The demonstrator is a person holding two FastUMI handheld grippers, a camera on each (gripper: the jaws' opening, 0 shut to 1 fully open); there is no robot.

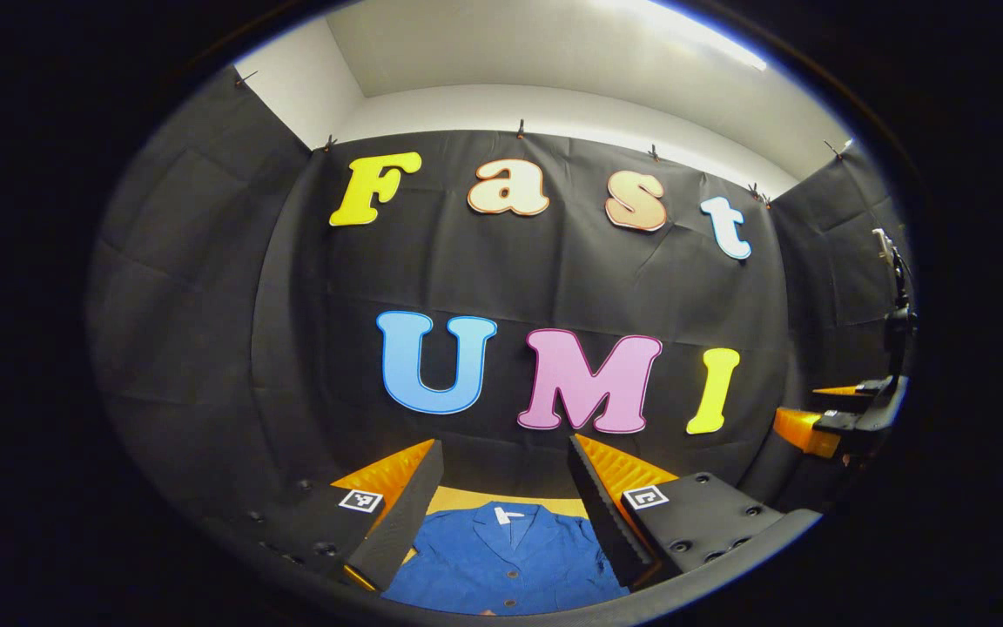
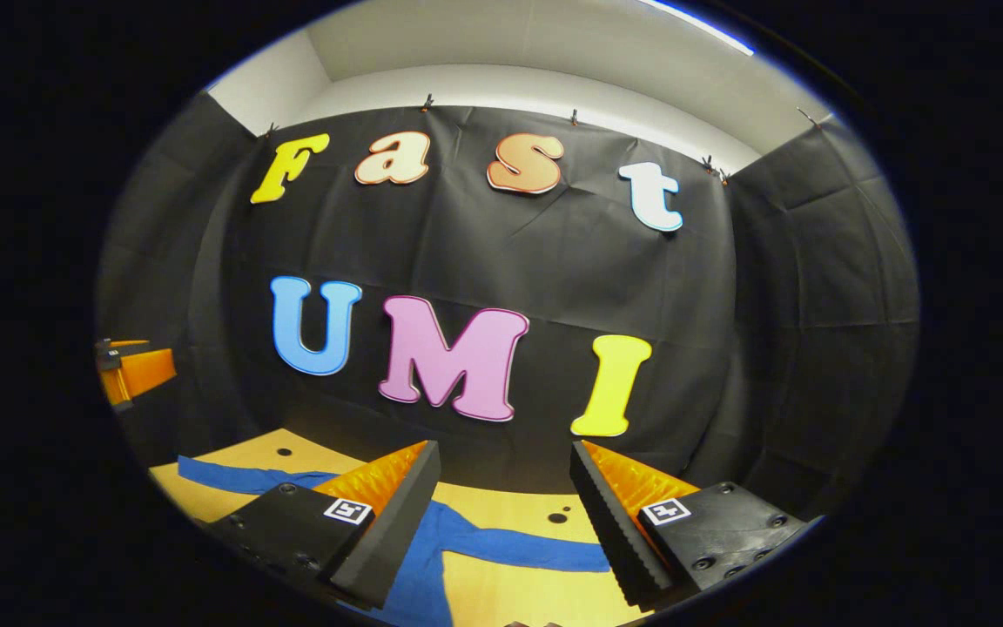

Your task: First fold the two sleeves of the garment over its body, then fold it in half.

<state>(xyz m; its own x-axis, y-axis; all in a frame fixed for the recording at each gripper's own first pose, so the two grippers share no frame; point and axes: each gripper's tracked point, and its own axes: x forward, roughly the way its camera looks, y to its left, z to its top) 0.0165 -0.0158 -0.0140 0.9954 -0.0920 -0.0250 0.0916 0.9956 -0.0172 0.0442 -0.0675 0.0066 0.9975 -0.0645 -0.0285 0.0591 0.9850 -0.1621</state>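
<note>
The light wooden table [image 2: 501, 509] carries the blue button-front cloth garment [image 1: 501, 557], spread flat with a sleeve [image 2: 519, 549] stretched out sideways. Above it hangs the left gripper [image 1: 506, 505], jaws wide, gripping nothing; the right gripper [image 2: 506, 514] likewise spread wide and empty.

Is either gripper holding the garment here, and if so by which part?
Nothing is held. Left gripper and right gripper are open above the blue garment.

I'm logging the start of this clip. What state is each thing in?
Garment: flat on the table, buttoned, unfolded.
Sleeve: spread out sideways, not yet folded.
Left gripper: open, above the collar.
Right gripper: open, above the sleeve.
</note>
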